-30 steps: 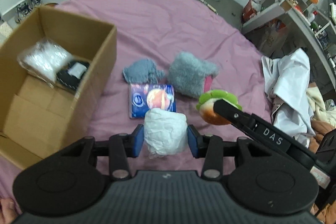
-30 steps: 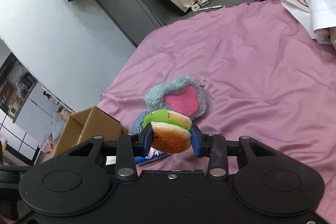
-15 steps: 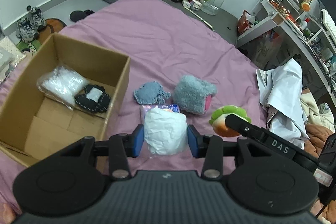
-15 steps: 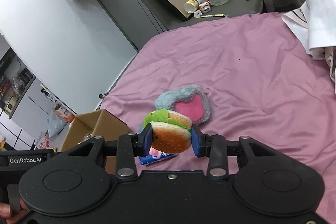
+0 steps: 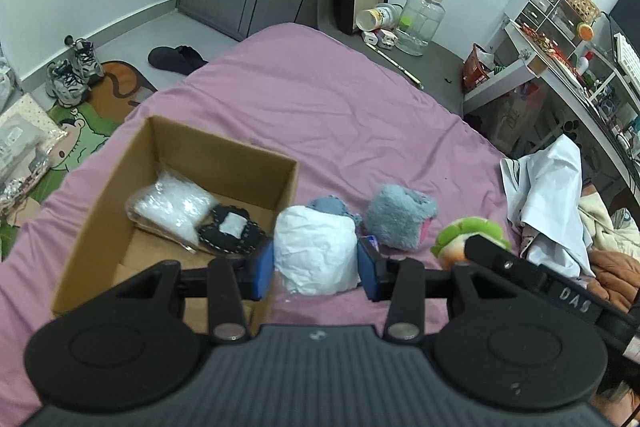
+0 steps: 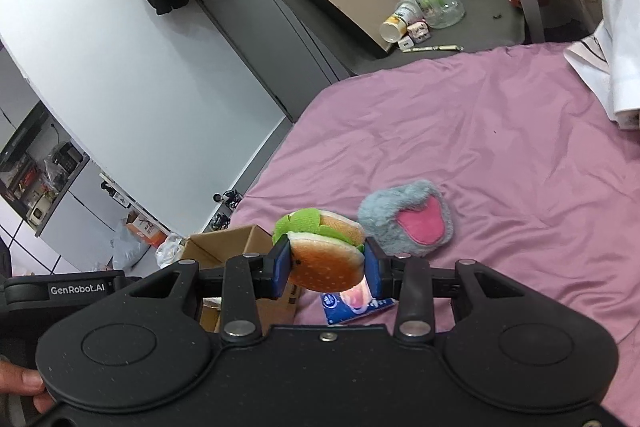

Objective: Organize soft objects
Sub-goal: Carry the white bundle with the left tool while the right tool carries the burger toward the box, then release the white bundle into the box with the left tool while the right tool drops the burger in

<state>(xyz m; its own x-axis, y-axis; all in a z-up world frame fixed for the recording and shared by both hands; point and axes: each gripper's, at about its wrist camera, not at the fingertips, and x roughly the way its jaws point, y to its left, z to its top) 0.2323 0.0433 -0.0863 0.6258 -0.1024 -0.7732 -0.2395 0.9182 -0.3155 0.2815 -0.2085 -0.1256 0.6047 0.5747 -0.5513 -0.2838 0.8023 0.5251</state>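
Left wrist: L claw [image 5: 316,273] clamps white pouch [image 5: 316,255], near box [image 5: 120,187].

Even, fairly bright indoor light in both views; source itself not visible. Shadows soft and faint; small dark patch on pink bedsheet [image 5: 320,95] under left gripper [image 5: 316,269]. White wall [image 6: 132,75] in right wrist view slightly bluish, mildly washed out. Strong fisheye bending: door edges and shelf lines curve toward borders, corners cut to black. Centre sharp; gripper bodies in near foreground a little soft. No motion blur. Faint sheen on clear plastic jug [image 5: 422,15].
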